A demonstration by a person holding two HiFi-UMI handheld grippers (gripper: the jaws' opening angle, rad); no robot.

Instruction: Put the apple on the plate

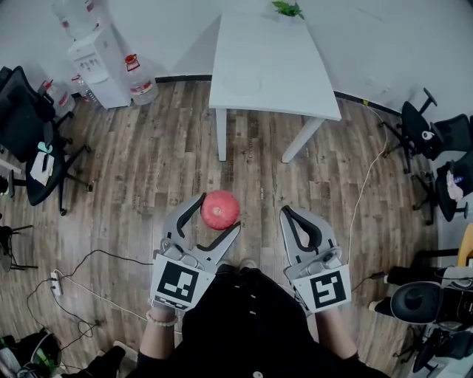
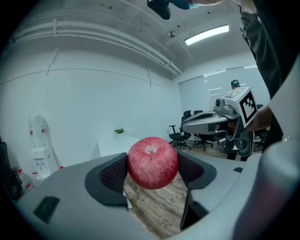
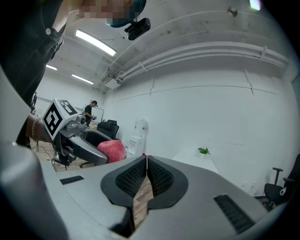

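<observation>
A red apple sits between the jaws of my left gripper, held above the wooden floor. In the left gripper view both black pads press the apple from its sides. My right gripper is beside it on the right, shut with nothing in it; its pads meet at the tip. The right gripper view shows the apple in the left gripper to its left. A faint pale round plate seems to lie on the white table ahead.
A small green plant stands at the table's far edge. A water dispenser and bottles are at the back left. Office chairs stand at the left and right. Cables trail over the wooden floor.
</observation>
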